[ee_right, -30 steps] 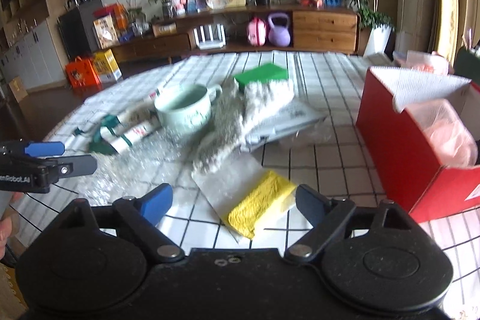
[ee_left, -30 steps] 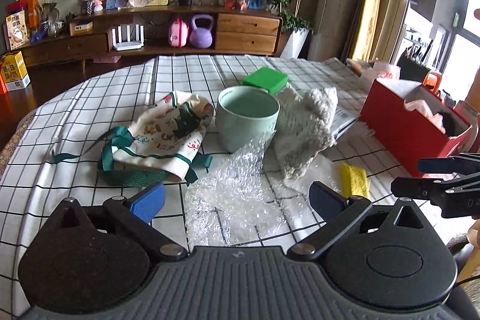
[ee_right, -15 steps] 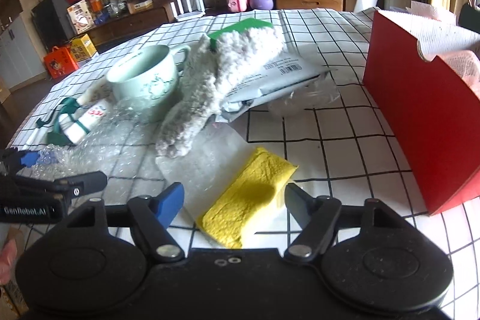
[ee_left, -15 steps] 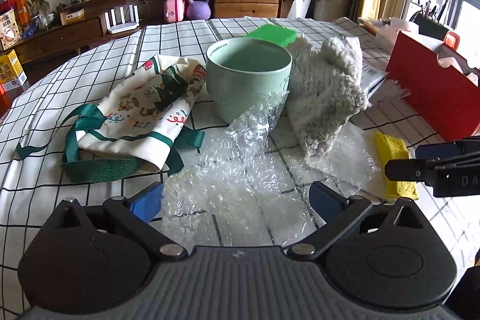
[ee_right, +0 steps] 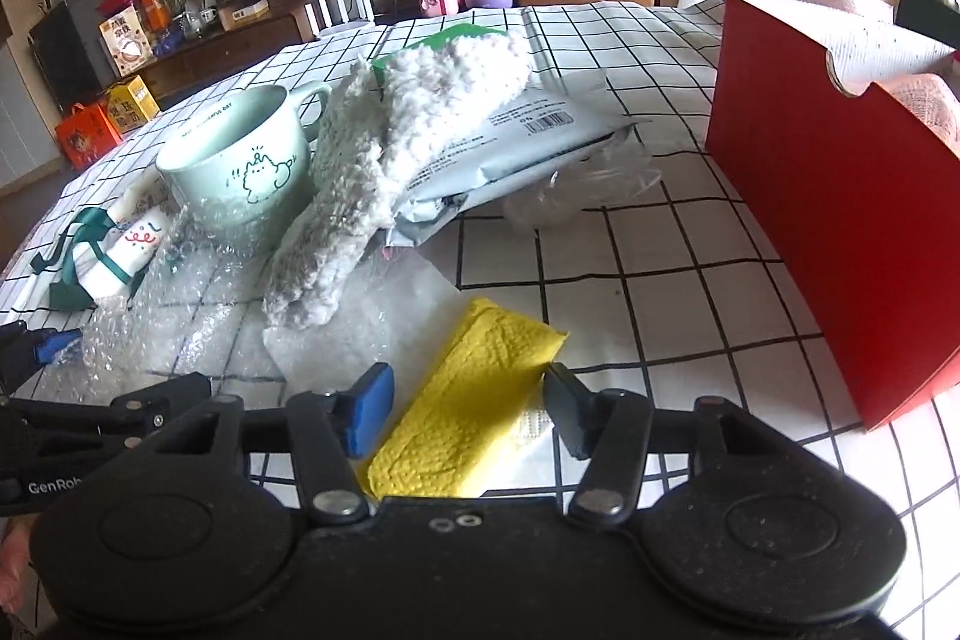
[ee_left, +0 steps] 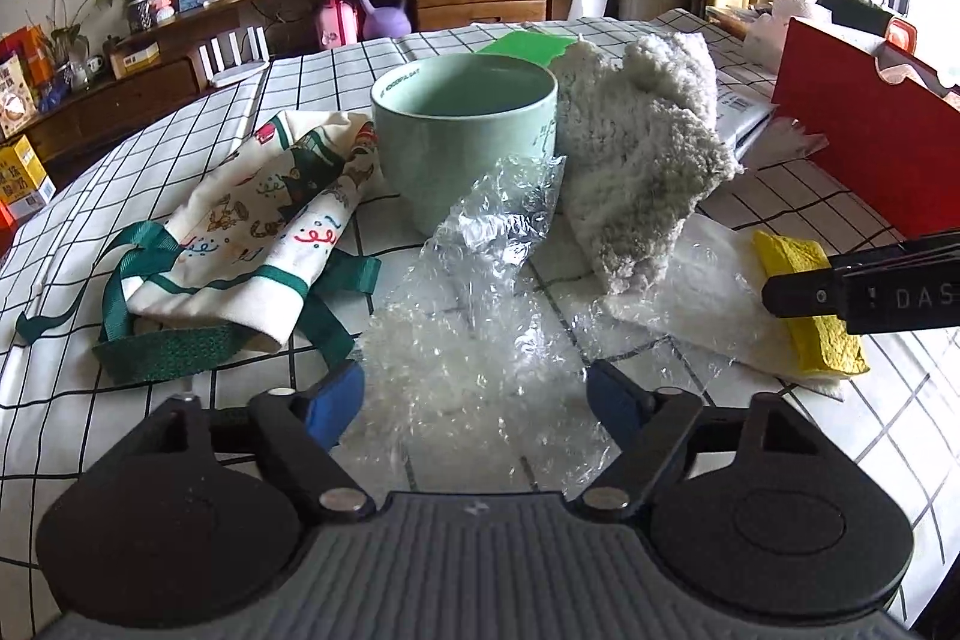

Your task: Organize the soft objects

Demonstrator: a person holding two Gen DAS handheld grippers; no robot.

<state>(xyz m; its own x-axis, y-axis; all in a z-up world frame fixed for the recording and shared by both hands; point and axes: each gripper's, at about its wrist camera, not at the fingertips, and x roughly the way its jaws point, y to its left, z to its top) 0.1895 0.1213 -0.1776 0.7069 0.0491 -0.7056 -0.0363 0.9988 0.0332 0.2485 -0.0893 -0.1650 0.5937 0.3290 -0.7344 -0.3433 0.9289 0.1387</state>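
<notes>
Crinkled clear bubble wrap (ee_left: 480, 340) lies between the left gripper (ee_left: 477, 400) fingers, which have just been narrowing without visibly pinching it. The right gripper (ee_right: 468, 400), also just narrowing, straddles a dimpled yellow sponge cloth (ee_right: 474, 412), pads apparently not pressing. A fluffy grey towel (ee_left: 636, 160) leans beside a smooth mint mug (ee_left: 465, 130) on the grid-checked tablecloth (ee_right: 660, 280).
</notes>
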